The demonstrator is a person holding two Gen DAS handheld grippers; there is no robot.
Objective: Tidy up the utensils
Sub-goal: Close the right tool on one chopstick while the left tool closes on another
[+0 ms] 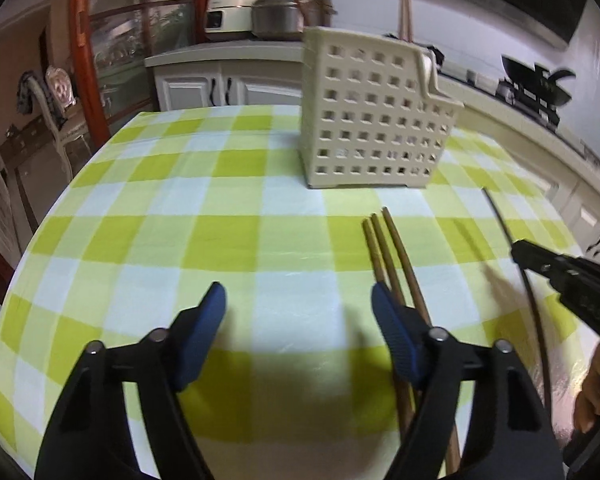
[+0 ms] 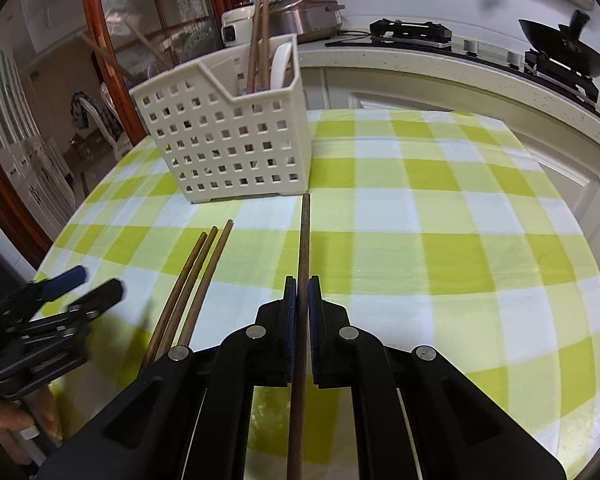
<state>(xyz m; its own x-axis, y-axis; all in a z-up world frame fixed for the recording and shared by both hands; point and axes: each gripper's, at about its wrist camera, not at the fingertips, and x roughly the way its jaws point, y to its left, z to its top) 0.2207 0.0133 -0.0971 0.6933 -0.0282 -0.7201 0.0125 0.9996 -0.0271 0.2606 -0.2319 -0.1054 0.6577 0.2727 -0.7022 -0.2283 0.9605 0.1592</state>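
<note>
A cream perforated utensil basket (image 1: 376, 120) (image 2: 228, 136) stands on the green checked tablecloth. It holds upright chopsticks (image 2: 259, 32) and a white spoon (image 2: 280, 64). Three brown chopsticks (image 1: 388, 252) (image 2: 196, 276) lie on the cloth. My left gripper (image 1: 298, 304) is open and empty, its right finger (image 1: 396, 332) over those chopsticks. My right gripper (image 2: 302, 284) is shut on a single dark chopstick (image 2: 305, 232), held above the cloth and pointing toward the basket. In the left wrist view the right gripper (image 1: 518, 249) and the held chopstick (image 1: 512, 240) show at the right.
The table (image 2: 440, 208) is covered by the checked cloth. Behind it runs a kitchen counter (image 2: 440, 60) with a rice cooker (image 2: 308, 16), a stove and a wok (image 2: 560, 56). A chair (image 1: 56, 112) and a wooden door frame stand at the left.
</note>
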